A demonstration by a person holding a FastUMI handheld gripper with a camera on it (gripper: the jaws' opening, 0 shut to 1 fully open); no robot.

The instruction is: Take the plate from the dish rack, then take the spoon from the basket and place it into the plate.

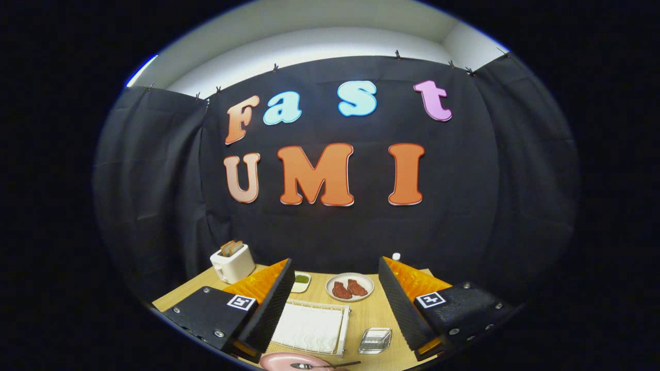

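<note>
Spoon point(317, 365) lies in the pink plate point(289, 360) — low between the spread, empty tongs point(335, 288).

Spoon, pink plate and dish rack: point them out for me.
Spoon point(301, 366), gripper view, on its bowl.
Pink plate point(276, 360), gripper view, on bare surface beside the spoon.
Dish rack point(344, 323), gripper view, on its side rim.

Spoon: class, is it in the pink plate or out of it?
In. The spoon lies with its bowl on the plate, handle reaching over the rim, near the open claw.
</note>
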